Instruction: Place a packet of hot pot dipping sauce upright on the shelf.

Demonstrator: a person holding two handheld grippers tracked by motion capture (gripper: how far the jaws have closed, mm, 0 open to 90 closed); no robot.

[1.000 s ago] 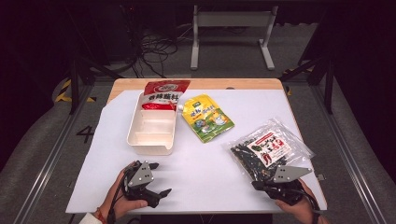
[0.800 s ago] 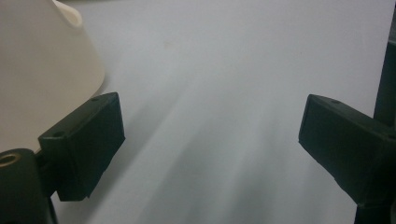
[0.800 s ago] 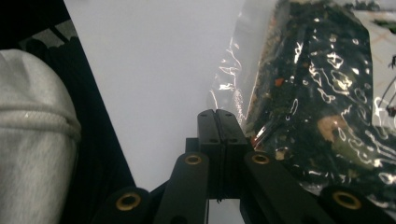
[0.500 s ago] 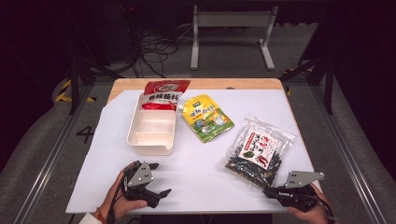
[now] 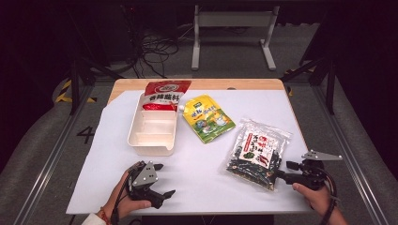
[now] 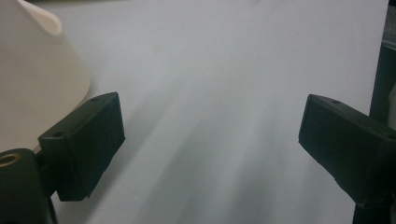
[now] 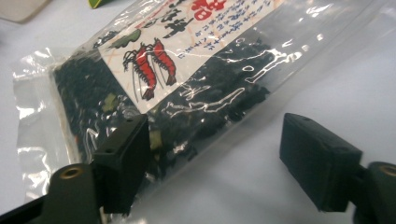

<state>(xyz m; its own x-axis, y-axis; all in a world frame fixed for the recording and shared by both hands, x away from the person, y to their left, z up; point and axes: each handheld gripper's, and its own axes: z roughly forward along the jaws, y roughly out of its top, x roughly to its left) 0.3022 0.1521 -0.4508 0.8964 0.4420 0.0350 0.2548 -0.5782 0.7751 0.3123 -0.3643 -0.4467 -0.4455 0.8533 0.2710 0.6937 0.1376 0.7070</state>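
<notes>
High view: I see the white surface (image 5: 197, 183) carrying four things. A cream tray (image 5: 154, 131) with compartments lies left of centre; a red packet (image 5: 164, 91) rests at its far end, lying partly over the tray's far rim. A yellow pouch (image 5: 208, 117) lies just right of the tray. The clear bag (image 5: 257, 152) of dark dried food, with a white label printed with red prawns, lies flat near the right edge of the surface. My right tool (image 5: 284, 170) sits just beside the bag's near right corner, its jaws pointing left toward it; from this height I cannot tell whether a jaw tip touches the film. My left tool (image 5: 163, 180) rests at the near edge, just in front of the tray, held in the left hand (image 5: 123, 199).

Left view: I see the left tool (image 6: 210, 140) with its jaws standing wide apart, bare white surface between them. The tray's curved cream corner (image 6: 37, 70) stands at the far left, just beside the left jaw.

Right view: I see the right tool (image 7: 215, 163) with its jaws spread; they have just been opening. The bag (image 7: 187, 79) lies flat ahead and to the left. Its near edge reaches in front of the left jaw, while the right jaw stands over bare surface, well clear of the film. Neither pad presses on the bag.
</notes>
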